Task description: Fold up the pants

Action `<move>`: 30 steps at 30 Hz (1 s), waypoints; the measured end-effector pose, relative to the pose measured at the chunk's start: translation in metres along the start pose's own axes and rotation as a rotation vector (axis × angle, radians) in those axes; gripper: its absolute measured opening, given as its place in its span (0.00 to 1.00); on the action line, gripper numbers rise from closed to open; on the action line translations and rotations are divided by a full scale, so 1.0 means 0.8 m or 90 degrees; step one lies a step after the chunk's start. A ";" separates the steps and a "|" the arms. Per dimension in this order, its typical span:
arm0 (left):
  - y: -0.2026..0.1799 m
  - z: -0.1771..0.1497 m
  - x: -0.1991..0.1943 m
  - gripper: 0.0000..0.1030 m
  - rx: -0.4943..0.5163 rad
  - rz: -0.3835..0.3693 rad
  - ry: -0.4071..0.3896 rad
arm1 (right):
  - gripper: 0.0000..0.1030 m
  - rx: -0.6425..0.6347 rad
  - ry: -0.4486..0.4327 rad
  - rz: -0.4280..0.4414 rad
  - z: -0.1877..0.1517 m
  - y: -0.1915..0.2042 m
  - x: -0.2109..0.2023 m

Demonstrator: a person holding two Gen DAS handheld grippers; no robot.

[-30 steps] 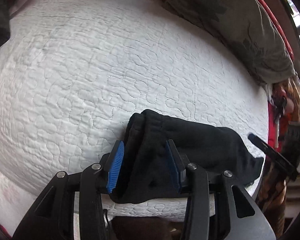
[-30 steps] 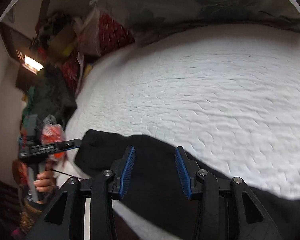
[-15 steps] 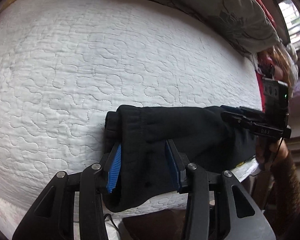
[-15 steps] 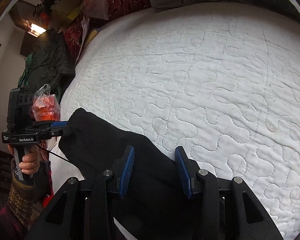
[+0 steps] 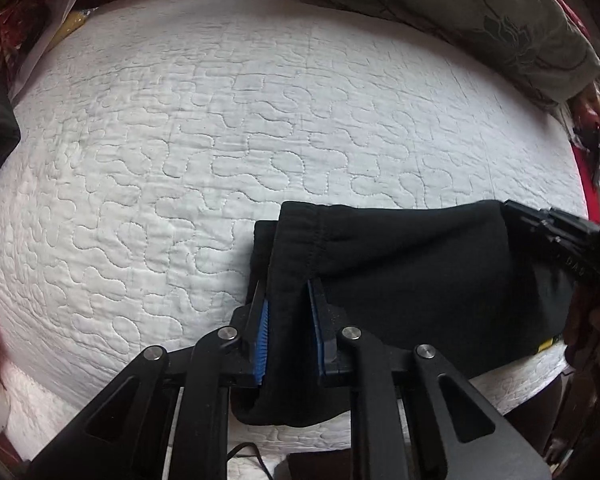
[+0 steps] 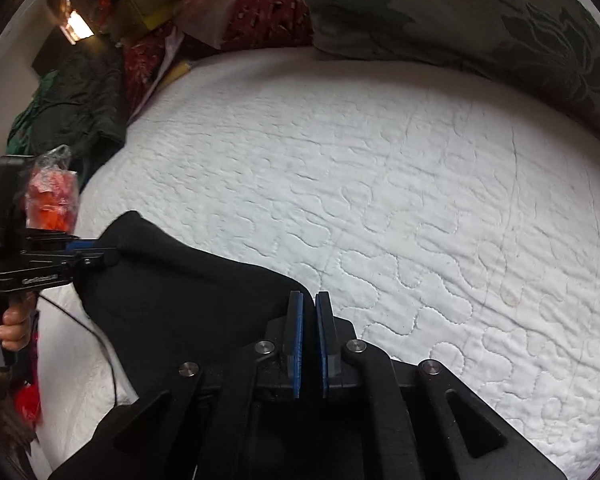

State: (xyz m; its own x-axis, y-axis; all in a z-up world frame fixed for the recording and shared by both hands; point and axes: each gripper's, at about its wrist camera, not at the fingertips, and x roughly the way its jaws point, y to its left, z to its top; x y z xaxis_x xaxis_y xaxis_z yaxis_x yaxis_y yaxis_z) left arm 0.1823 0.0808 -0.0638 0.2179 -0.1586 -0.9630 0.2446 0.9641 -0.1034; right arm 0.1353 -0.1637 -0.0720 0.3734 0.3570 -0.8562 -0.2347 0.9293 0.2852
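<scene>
One pair of black pants point(image 5: 412, 276), folded into a thick bundle, lies on the white quilted bed point(image 5: 220, 128) near its lower edge, in the lower middle of both wrist views. Two claws are at work. The left claw point(image 5: 288, 312) has just been closing and now clenches the banded end of the pants between its blue pads point(image 5: 262, 332). In its own view the right claw point(image 6: 309, 320) has also just been closing; its pads stand almost together at the pants' point(image 6: 188, 304) right edge, and fabric between them cannot be made out. A second ago both claws stood spread over the cloth. One grey patterned pillow point(image 5: 480, 12) lies at the upper right.
</scene>
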 end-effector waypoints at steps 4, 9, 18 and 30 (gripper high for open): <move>0.012 -0.001 -0.008 0.18 -0.026 -0.021 0.008 | 0.27 0.024 -0.010 -0.026 -0.001 -0.005 -0.004; 0.062 -0.018 -0.053 0.21 -0.120 -0.068 -0.045 | 0.30 0.103 -0.038 0.005 -0.015 -0.031 -0.060; 0.039 -0.094 -0.074 0.37 -0.115 -0.113 -0.058 | 0.42 0.211 -0.080 0.031 -0.102 -0.083 -0.161; 0.033 -0.091 -0.020 0.44 -0.177 -0.018 -0.034 | 0.41 0.400 -0.158 0.036 -0.242 -0.156 -0.241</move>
State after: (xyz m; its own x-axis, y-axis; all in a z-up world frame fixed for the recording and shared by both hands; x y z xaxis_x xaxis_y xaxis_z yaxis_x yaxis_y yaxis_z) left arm 0.1162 0.1240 -0.0692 0.2664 -0.1907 -0.9448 -0.0162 0.9792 -0.2022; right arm -0.0812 -0.3667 -0.0256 0.5888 0.3479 -0.7296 0.2778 0.7606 0.5868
